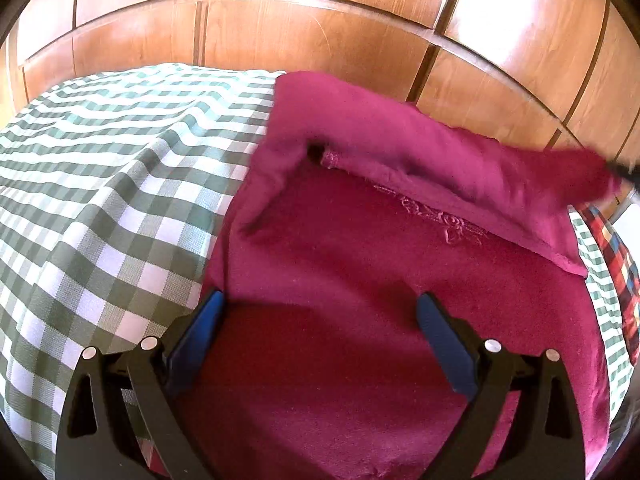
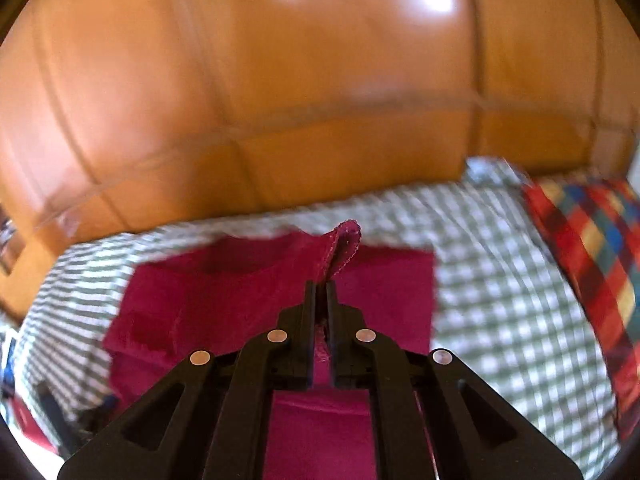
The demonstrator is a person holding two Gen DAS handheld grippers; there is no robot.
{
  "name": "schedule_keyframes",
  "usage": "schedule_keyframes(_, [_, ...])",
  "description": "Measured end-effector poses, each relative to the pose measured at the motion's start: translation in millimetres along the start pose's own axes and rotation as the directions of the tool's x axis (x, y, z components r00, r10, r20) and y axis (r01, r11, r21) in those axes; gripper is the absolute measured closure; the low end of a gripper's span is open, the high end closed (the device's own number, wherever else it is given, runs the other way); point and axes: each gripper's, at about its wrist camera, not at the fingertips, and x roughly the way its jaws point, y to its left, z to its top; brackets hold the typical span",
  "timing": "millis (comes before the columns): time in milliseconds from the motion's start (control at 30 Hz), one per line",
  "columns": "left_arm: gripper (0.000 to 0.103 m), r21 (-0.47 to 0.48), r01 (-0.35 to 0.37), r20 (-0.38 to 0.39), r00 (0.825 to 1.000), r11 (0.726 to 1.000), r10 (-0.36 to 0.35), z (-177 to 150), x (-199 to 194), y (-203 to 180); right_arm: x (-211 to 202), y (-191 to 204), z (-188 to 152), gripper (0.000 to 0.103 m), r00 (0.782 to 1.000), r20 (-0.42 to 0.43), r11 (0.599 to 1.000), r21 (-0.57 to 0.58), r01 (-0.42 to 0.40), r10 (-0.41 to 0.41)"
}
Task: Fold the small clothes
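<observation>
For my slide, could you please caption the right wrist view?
Right hand-held gripper shut on the magenta cloth garment's hemmed edge, lifting it above green checked bedsheet.

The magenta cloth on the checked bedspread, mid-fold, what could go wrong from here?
1. The right tool pinches only a narrow hemmed edge of the magenta knit garment; that small bite could slip out.
2. The left tool hangs open above the garment, pinning nothing, so the base layer may drag on the green-and-white checked bedspread.
3. The lifted flap looks slanted and may land crooked.
</observation>
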Motion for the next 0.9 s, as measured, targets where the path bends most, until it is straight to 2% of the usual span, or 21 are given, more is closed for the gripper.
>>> schedule_keyframes(167, [0.007, 0.011, -0.01, -0.004, 1.0, 1.0, 0.01, -1.4, -1.2, 0.8, 41.6, -47.6, -37.8, 0.099, 0.99, -0.118, 0.991, 0.094, 0.09, -0.079])
schedule_keyframes(233, [0.007, 0.016, -0.014, -0.008, 1.0, 1.0, 0.015, -1.7, -0.6, 1.1, 55.1, -56.5, -49.6, 0.099, 0.986, -0.153, 0.989, 0.119, 0.092, -0.073])
schedule_keyframes(333, [0.007, 0.032, -0.031, -0.032, 0.999, 0.999, 0.032, 1.2, -3.1, -2.1, 54.9, -64.4, -53.8, 0.096, 0.989, -0.146, 0.985, 0.164, 0.057, -0.033])
schedule_keyframes(367, [0.008, 0.045, -0.04, -0.046, 0.998, 0.998, 0.042, 2.4, -5.1, -4.3, 50.1, -66.3, -52.9, 0.084, 0.989, -0.143, 0.984, 0.169, 0.049, -0.025])
schedule_keyframes(400, [0.012, 0.061, -0.049, -0.052, 0.997, 0.997, 0.052, 4.3, -9.7, -6.4, 43.1, -66.9, -51.9, 0.057, 0.991, -0.13, 0.986, 0.16, 0.055, -0.034])
schedule_keyframes(433, [0.014, 0.067, -0.048, -0.043, 0.998, 0.997, 0.051, 6.4, -15.0, -7.5, 33.0, -66.4, -51.1, 0.046, 0.994, -0.099, 0.987, 0.147, 0.068, -0.054])
schedule_keyframes(467, [0.014, 0.069, -0.041, -0.024, 0.999, 0.997, 0.043, 9.7, -21.6, -8.2, 24.5, -63.5, -49.6, 0.042, 0.995, -0.077, 0.989, 0.134, 0.069, -0.059])
schedule_keyframes(533, [0.014, 0.07, -0.03, 0.033, 0.999, 0.997, 0.027, 21.2, -34.6, -10.6, 10.6, -55.8, -48.3, 0.042, 0.998, -0.053, 0.991, 0.12, 0.051, -0.045])
schedule_keyframes(633, [0.014, 0.086, -0.032, 0.079, 0.997, 0.996, 0.025, 44.3, -36.9, -17.8, -1.5, -31.0, -44.8, 0.042, 1.0, -0.015, 0.998, 0.067, -0.001, 0.002])
schedule_keyframes(733, [0.015, 0.129, -0.054, 0.12, 0.992, 0.99, 0.039, 69.9, -29.9, -33.0, 6.4, 2.6, -41.9, 0.042, 0.998, -0.024, 0.998, 0.008, -0.058, 0.058])
schedule_keyframes(833, [0.015, 0.172, -0.062, 0.124, 0.991, 0.983, 0.041, 95.4, -13.2, -49.4, 30.0, 22.9, -37.9, 0.042, 0.997, -0.061, 0.999, -0.029, -0.041, 0.039])
schedule_keyframes(900, [0.015, 0.18, -0.084, 0.102, 0.993, 0.98, 0.066, 109.3, 5.0, -55.0, 53.9, 23.9, -36.7, 0.042, 0.995, -0.098, 1.0, -0.006, 0.006, -0.007])
